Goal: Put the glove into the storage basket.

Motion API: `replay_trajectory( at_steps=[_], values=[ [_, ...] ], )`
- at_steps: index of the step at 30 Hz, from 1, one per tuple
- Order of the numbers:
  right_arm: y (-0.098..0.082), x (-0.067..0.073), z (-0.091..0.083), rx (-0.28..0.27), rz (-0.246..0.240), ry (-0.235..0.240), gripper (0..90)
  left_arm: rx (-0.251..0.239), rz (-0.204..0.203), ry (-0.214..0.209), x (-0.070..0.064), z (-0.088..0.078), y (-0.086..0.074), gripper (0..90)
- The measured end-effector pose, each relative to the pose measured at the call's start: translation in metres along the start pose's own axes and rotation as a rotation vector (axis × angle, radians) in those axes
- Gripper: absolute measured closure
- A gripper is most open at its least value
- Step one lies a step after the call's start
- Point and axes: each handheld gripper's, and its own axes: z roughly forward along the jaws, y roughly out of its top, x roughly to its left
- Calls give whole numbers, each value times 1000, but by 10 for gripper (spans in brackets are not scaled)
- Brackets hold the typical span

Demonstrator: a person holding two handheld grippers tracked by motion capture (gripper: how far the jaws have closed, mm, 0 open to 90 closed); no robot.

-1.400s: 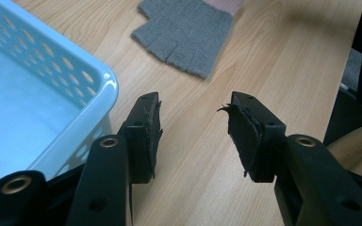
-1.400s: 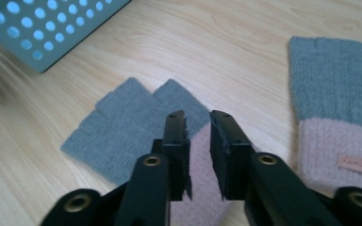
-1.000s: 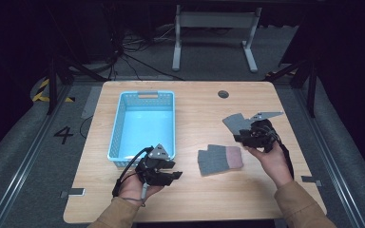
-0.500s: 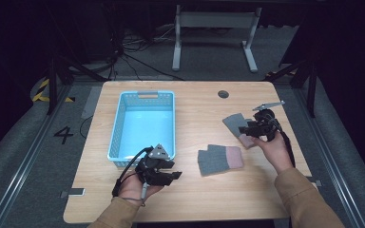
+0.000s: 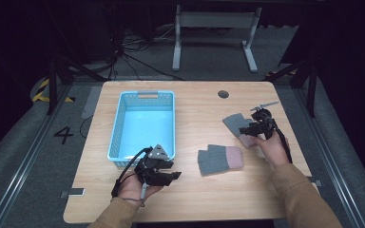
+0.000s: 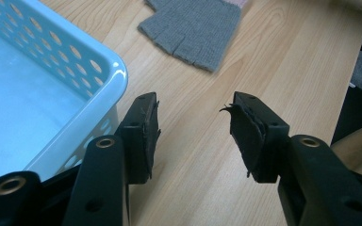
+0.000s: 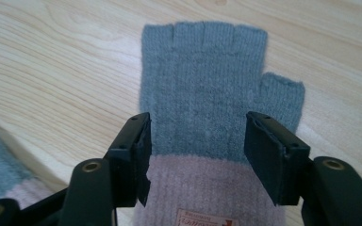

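Right gripper [image 5: 245,129] sits over the far glove [image 7: 202,117], jaws just opened wide, straddling it without pinching. Glove lies flat at counter [image 5: 195,109] right side, long axis along the jaws, fingers pointing away, pink cuff nearest. Left gripper [image 6: 195,127] jaws spread, empty, beside blue basket [image 5: 119,118]. Wood-grain counter, dark room.

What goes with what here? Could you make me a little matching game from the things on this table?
Things:
1. basket
2. glove under the right claw
3. left claw
4. middle glove

Descriptions:
A. open over bare wood beside the basket
B. light blue, nothing inside
C. lying between the two hands
D. grey fingers, pink cuff with a small label

Pairs: 1-B, 2-D, 3-A, 4-C
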Motion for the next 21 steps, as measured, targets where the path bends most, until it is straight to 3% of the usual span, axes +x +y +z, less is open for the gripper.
replay_trajectory(
  at_steps=[7,15,21],
  values=[
    [-1,-3,11,44,11,-28,400,3,-1,0,0,0,0,524],
    [-3,-2,15,57,56,-37,391,8,5,-1,-1,1,0,521],
    [-2,0,16,69,55,-52,405,12,5,-3,-2,1,0,522]
  ],
)
